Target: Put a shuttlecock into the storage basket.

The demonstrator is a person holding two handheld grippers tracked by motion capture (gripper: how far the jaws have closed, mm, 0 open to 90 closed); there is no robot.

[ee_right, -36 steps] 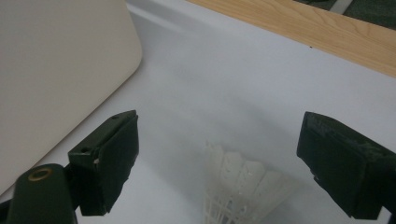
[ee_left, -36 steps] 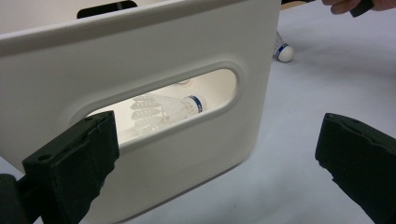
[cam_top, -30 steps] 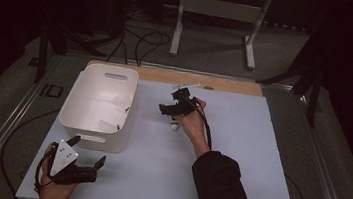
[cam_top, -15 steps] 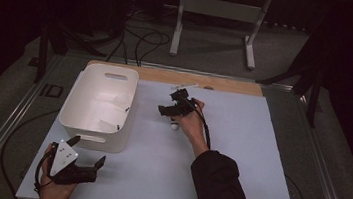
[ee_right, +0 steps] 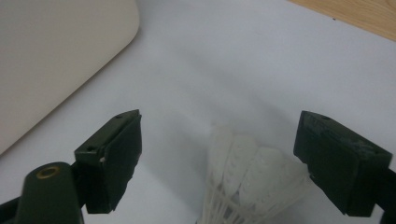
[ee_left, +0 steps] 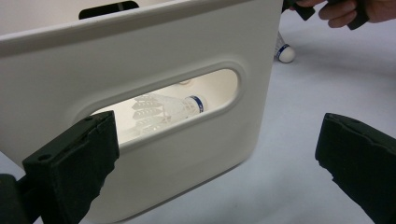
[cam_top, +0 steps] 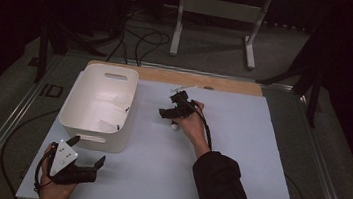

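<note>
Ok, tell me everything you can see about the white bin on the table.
The white bin looks like smooth plastic, rectangular with rounded corners and an open top. A slot handle is cut into each end wall. It stands upright on the left part of the table, with at least one feathered shuttlecock lying inside. Neither hand-held gripper touches it.

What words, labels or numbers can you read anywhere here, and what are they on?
No text can be read.
Shuttlecock inside the white bin: a blue band on its cork, no lettering legible.
Shuttlecock on the table: a blue band too, blurred.
Left gripper: a grey plate with small dots, no writing.
</note>
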